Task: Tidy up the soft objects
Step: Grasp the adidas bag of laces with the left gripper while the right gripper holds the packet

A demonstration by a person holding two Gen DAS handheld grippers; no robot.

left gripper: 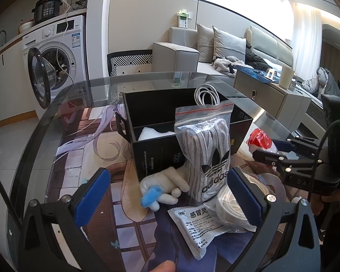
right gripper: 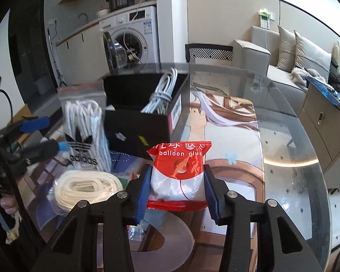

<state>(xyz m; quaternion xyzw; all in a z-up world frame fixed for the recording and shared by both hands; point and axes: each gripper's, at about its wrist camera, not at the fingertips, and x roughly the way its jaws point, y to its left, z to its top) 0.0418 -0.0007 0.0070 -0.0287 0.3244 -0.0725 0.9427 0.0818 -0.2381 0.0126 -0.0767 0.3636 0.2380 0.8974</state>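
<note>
— Two pads of the right gripper (right gripper: 176, 187) press the flanks of the balloon glue packet (right gripper: 178, 174), one blue pad (right gripper: 143, 195) on its left side, the other on its right. The jaws are clamped on it.

— Which way does it point?

— Its long axis runs straight ahead along the fingers. The red printed end faces away from the wrist, and the red zip strip sits nearest the palm. It looks lifted off the glass table (right gripper: 290, 140), though I cannot be sure of the gap.

— And the box?

— Black box (right gripper: 136, 122) lies ahead and a little left of the packet, near but not touching. Its open top already holds a white cable (right gripper: 162, 95). I judge the coming move is forward and leftward, over the near wall.

— What about the other side?

— Left gripper (left gripper: 167, 198) hangs with its fingers wide apart and nothing between them. Just beyond them stands the adidas sock bag (left gripper: 205, 151), upright, with its long axis vertical and its zip end up, leaning against the box front.

— Which arm is nearer that bag?

— Left, clearly; the bag sits ahead of its right pad (left gripper: 244, 198). A small white plush toy (left gripper: 164, 189) lies beside the bag. A medicine sachet (left gripper: 198, 229) and a bagged white roll (left gripper: 230, 206) lie flat in front of it, close to that pad.
</note>
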